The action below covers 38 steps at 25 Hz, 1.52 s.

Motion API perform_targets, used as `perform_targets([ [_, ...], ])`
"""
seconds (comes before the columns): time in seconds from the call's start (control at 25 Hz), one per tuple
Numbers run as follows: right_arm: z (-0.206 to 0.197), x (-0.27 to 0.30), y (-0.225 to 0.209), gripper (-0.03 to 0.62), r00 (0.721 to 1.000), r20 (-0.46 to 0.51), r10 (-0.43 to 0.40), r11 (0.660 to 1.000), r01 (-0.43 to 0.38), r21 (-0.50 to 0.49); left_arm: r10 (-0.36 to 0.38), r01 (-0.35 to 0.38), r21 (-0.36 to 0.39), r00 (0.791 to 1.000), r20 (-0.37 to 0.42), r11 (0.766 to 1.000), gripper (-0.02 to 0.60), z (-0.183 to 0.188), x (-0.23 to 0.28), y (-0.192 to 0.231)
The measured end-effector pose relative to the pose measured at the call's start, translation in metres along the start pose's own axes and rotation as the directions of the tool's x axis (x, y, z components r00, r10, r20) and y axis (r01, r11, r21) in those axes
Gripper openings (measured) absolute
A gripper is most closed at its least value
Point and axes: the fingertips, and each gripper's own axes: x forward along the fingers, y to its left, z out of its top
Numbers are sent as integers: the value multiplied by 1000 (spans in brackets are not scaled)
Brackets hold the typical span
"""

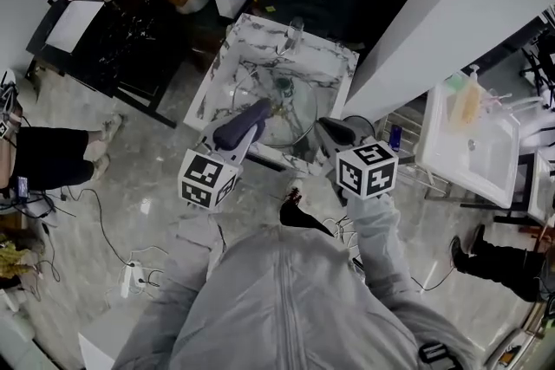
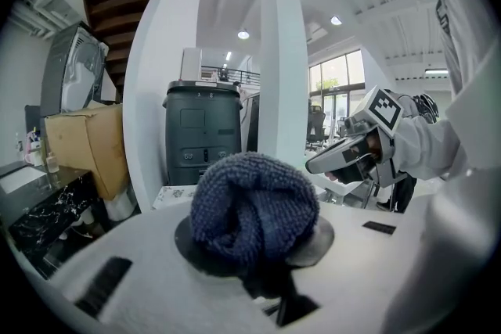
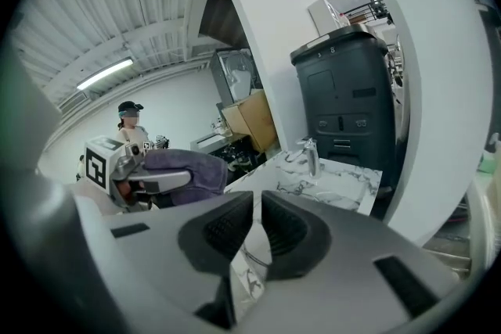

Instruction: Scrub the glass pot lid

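Head view: marble sink (image 1: 227, 56) with faucet (image 1: 295, 34) at its back edge; glass pot lid (image 1: 297, 115) lying inside the basin, knob side apparently up. Left gripper (image 1: 253, 119): clenched on a dark blue scrubbing cloth (image 2: 252, 203), bunched into a wad between the jaws and held above the near-left part of the lid; contact with the glass cannot be made out. Right gripper (image 3: 257, 224): jaws drawn in to a narrow slit, nothing between them, hovering at the near-right rim of the basin, just beside the lid. Progress, as judged: cloth in hand and brought to the lid, lid unsteadied, no suds or wipe marks discernible; the scrubbing proper appears wholly or largely outstanding.
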Motion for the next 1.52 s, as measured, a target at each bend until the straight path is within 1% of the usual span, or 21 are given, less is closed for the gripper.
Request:
perform_targets([
  [0.36, 5, 30, -42, 32, 998, -55, 34, 999, -33, 24, 30, -31, -9, 998, -55, 999, 89, 1, 47, 24],
  [0.56, 8, 40, -59, 34, 996, -69, 65, 997, -62, 49, 46, -44, 26, 993, -112, 999, 89, -3, 69, 33],
  [0.68, 5, 49, -66, 34, 993, -93, 71, 997, -67, 47, 50, -47, 28, 991, -125, 999, 89, -3, 79, 40],
  [0.84, -2, 61, -67, 34, 990, -118, 78, 994, -68, 81, 32, -30, 21, 989, -147, 999, 89, -11, 87, 50],
  [0.96, -5, 74, -68, 38, 987, -140, 73, 991, -56, 124, 1, 6, 43, 985, -175, 999, 89, -20, 99, 62],
  [1.12, -7, 88, -70, 52, 986, -164, 29, 990, -6, 142, -60, 80, 82, 973, -221, 993, 88, -35, 120, 77],
  [1.24, -4, 97, -73, 52, 987, -156, -34, 983, 62, 173, -115, 143, 98, 962, -249, 985, 89, -43, 132, 88],
  [1.36, -1, 105, -76, 52, 983, -156, -96, 973, 126, 196, -154, 187, 104, 951, -268, 977, 89, -50, 144, 102],
  [1.52, 12, 108, -80, 52, 982, -86, -167, 952, 183, 246, -175, 214, 112, 942, -286, 970, 89, -63, 163, 117],
])
